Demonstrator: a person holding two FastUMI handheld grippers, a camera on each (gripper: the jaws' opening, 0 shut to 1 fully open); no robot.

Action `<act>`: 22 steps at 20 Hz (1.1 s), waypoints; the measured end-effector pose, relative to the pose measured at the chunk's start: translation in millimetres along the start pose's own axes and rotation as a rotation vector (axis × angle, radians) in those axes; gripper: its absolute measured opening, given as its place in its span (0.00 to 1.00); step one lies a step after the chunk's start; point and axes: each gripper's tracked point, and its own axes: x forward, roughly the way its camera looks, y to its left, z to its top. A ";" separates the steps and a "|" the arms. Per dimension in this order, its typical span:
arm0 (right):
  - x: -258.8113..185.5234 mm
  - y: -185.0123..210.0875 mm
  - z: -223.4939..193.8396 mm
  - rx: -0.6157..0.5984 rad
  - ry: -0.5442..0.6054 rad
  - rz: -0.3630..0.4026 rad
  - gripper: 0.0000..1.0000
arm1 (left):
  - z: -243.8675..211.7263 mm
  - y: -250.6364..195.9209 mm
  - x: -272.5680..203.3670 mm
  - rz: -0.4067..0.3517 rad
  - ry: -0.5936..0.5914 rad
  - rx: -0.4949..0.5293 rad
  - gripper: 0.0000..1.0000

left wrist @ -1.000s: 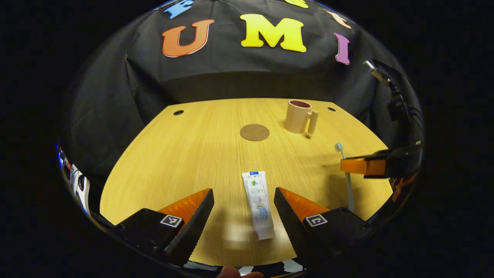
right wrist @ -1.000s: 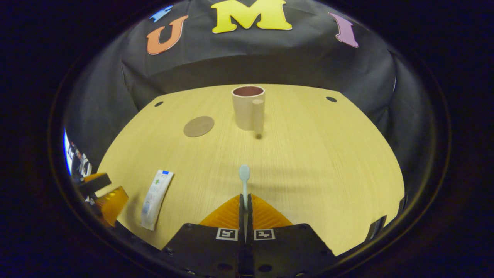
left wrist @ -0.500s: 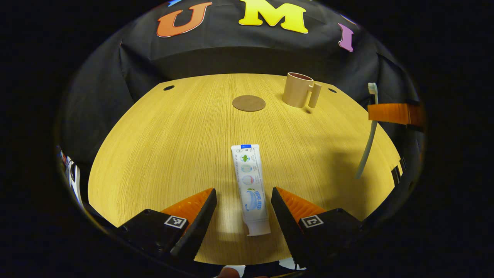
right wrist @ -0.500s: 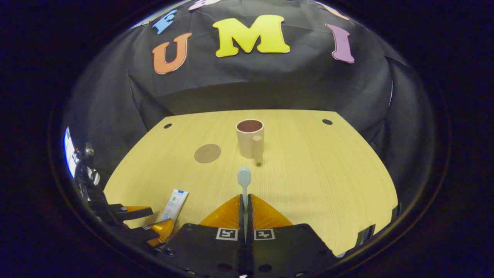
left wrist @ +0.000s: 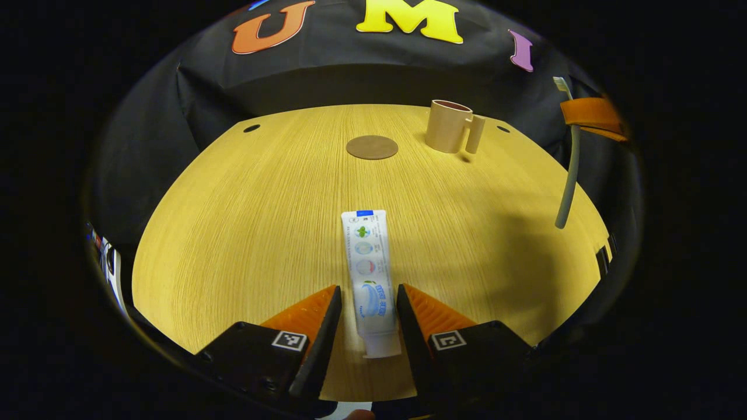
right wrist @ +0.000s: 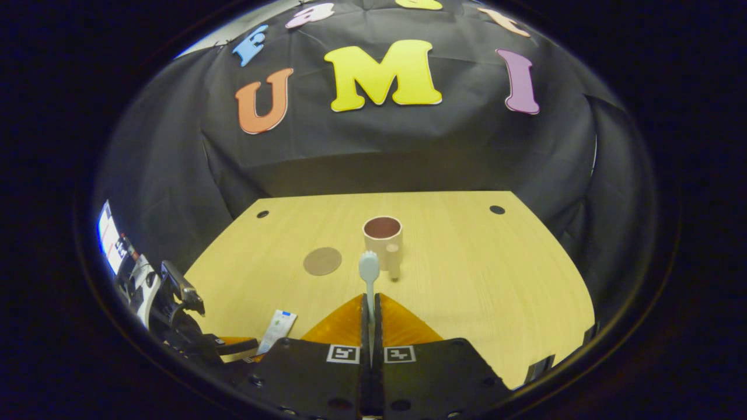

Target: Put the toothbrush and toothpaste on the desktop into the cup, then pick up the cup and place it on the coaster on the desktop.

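We've got the left hand-held gripper [left wrist: 365, 303] unclenched, straddling the toothpaste tube [left wrist: 370, 274] near its cap; soft and light, so pinch there. Right hand-held gripper [right wrist: 370, 303] is clenched on the stiff, light toothbrush [right wrist: 369, 274].

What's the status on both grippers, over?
Right gripper shut on pale toothbrush, lifted off the wooden desktop. Left gripper open, straddling white toothpaste tube, lying flat. Beige handled cup empty; round brown coaster bare.
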 end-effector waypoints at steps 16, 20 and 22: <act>-15.2 -20.1 12.1 0.008 -0.009 0.007 0.00 | 14.2 0.1 19.8 0.047 0.027 0.006 0.49; -13.3 -24.6 19.6 0.016 -0.022 0.013 0.00 | 26.2 0.4 13.9 0.042 -0.004 -0.009 0.40; -9.6 -24.4 26.1 0.015 -0.031 0.020 0.00 | 38.0 -0.6 10.1 0.032 -0.042 -0.004 0.37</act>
